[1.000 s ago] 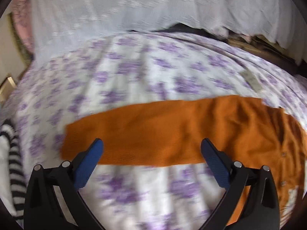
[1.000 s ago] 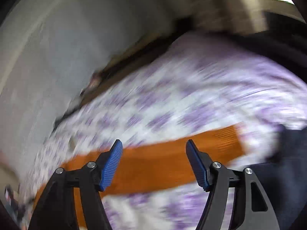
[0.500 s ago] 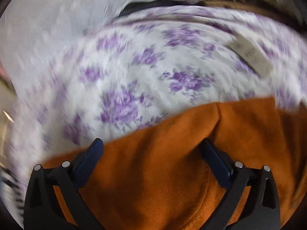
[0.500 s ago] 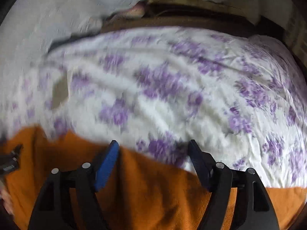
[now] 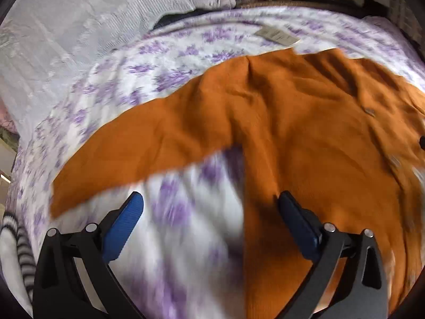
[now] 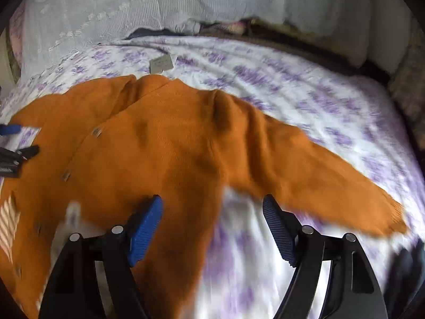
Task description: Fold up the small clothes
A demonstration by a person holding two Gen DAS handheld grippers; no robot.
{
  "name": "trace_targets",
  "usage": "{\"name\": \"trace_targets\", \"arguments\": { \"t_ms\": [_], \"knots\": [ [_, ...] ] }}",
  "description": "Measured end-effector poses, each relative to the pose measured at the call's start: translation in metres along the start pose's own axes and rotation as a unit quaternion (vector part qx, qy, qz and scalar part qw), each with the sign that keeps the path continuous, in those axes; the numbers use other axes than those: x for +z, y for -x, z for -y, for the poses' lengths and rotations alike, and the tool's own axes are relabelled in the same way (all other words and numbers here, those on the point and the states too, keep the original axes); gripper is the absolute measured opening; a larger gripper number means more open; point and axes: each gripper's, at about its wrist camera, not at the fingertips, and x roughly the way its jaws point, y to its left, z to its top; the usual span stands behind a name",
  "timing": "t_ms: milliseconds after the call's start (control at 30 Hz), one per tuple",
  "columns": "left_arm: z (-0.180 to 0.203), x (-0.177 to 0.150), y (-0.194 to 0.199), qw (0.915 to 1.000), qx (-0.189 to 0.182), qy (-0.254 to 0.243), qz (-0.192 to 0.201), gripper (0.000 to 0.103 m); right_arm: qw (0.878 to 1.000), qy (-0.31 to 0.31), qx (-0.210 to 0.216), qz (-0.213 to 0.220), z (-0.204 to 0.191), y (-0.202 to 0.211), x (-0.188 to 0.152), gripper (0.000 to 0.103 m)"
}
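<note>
Orange cardigan (image 5: 305, 111) spread flat on the floral bedspread (image 5: 127, 79), both grippers wide open above it.

The left gripper (image 5: 209, 220) hangs with jaws spread wide and nothing between them, over the armpit where one sleeve meets the body; its right finger lies over the body, its left over bare bedspread. The right gripper (image 6: 212, 226) is equally wide and empty, over the other armpit, its left finger above the body and its right above the sheet. The cardigan (image 6: 159, 143) lies button-side up, sleeves stretched outward toward the bedspread's side edges, collar toward the far edge beside a paper tag (image 6: 161, 63). A striped garment (image 5: 18, 242) sits at the bedspread's left edge.
</note>
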Motion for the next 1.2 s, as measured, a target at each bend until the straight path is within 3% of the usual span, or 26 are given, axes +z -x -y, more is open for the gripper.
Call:
{"name": "trace_targets", "arguments": {
  "t_ms": [100,133,200,233,367,467,500,567,600,633,733,800,867,933,1000,1100,1133,1200],
  "knots": [
    [0.020,-0.041,0.031,0.9988,-0.015,-0.047,0.006,0.099,0.999,0.038,0.033,-0.018,-0.019,0.015,-0.024,0.080],
    [0.029,-0.055,0.033,0.9975,-0.003,-0.071,0.001,0.099,0.997,0.063,0.031,-0.042,-0.028,0.017,-0.043,0.080],
    [0.041,-0.078,0.046,0.9946,0.036,-0.095,0.025,0.099,0.997,0.065,0.010,-0.035,-0.026,0.028,-0.058,0.084],
    [0.042,-0.085,0.053,0.9933,0.043,-0.103,0.031,0.099,0.997,0.054,0.011,-0.049,-0.017,0.033,-0.064,0.088],
    [0.030,-0.100,0.067,0.9952,0.024,-0.091,0.024,0.099,0.996,0.009,0.052,-0.071,0.014,0.049,-0.074,0.090],
    [0.023,-0.093,0.087,0.9973,0.020,-0.059,0.040,0.099,0.995,-0.059,0.070,-0.035,0.041,0.059,-0.062,0.090],
    [0.021,-0.086,0.091,0.9977,0.014,-0.049,0.045,0.099,0.991,-0.115,0.070,-0.016,0.063,0.057,-0.051,0.090],
    [0.019,-0.058,0.098,0.9982,-0.006,-0.027,0.053,0.099,0.974,-0.215,0.072,0.003,0.100,0.049,-0.039,0.090],
    [0.024,-0.049,0.103,0.9981,-0.011,-0.019,0.057,0.099,0.960,-0.270,0.074,0.007,0.121,0.044,-0.037,0.090],
    [0.028,-0.037,0.105,0.9980,-0.016,-0.011,0.060,0.099,0.938,-0.337,0.082,0.009,0.147,0.034,-0.036,0.089],
    [0.052,0.009,0.095,0.9984,-0.025,0.000,0.050,0.099,0.893,-0.446,0.064,0.017,0.191,0.016,-0.044,0.087],
    [0.076,0.038,0.082,0.9989,-0.039,-0.002,0.028,0.099,0.875,-0.483,0.037,0.023,0.206,0.008,-0.050,0.083],
    [0.101,0.063,0.068,0.9982,-0.058,-0.001,0.011,0.099,0.849,-0.527,0.032,0.026,0.222,-0.002,-0.056,0.082],
    [0.122,0.080,0.058,0.9972,-0.074,-0.002,0.004,0.099,0.833,-0.552,0.015,0.040,0.230,-0.004,-0.054,0.082],
    [0.142,0.092,0.043,0.9954,-0.095,0.012,-0.007,0.099,0.818,-0.572,-0.003,0.055,0.237,-0.008,-0.049,0.083],
    [0.167,0.095,0.015,0.9945,-0.102,0.013,-0.020,0.099,0.785,-0.610,-0.050,0.097,0.251,-0.016,-0.052,0.083],
    [0.175,0.090,0.003,0.9958,-0.089,0.011,-0.018,0.099,0.786,-0.604,-0.064,0.110,0.249,-0.015,-0.050,0.082],
    [0.184,0.077,-0.018,0.9975,-0.066,-0.001,-0.024,0.099,0.807,-0.568,-0.102,0.122,0.244,-0.016,-0.043,0.074]
  ]
}}
